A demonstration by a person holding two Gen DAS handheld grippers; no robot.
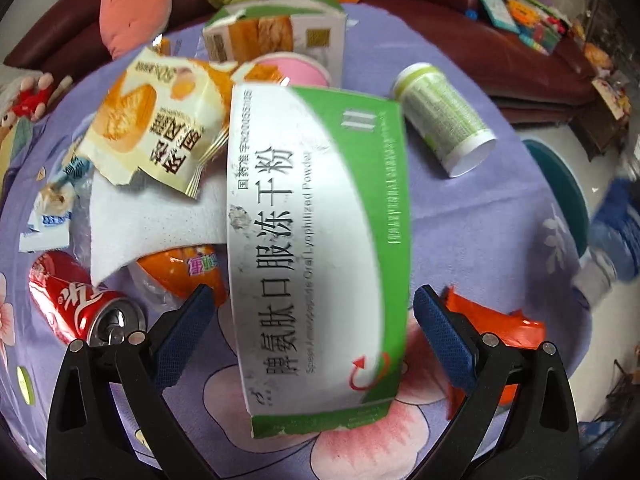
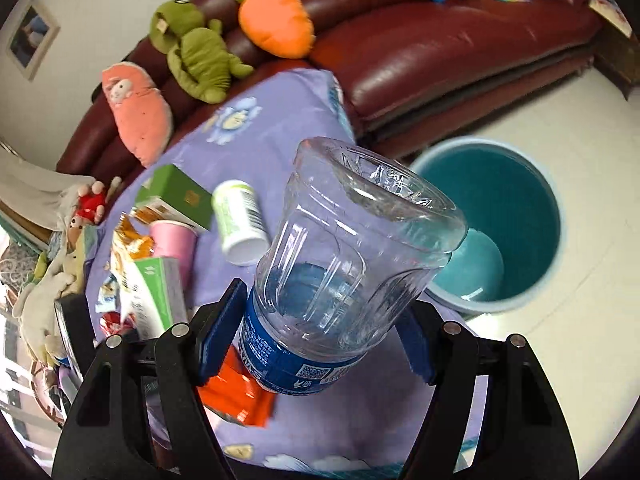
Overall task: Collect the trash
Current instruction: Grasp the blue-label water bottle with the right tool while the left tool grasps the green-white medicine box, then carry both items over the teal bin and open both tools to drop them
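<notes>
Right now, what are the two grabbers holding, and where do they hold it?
The right gripper pinches the bottle at its blue label, near the cap end. The left gripper straddles the box, but its pads seem not to touch it, so a hold cannot be told.

Behind your table's purple floral cloth (image 2: 256, 148) you see a dark red sofa (image 2: 440, 40) holding a green frog plush (image 2: 192, 52), orange carrot plush (image 2: 276, 24) and pink plush (image 2: 136, 112).

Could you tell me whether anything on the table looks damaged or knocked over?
Yes: the red cola can lies on its side, dented, at the table's left edge. The white supplement bottle has also toppled, and the bread box behind has a torn-open flap.
</notes>
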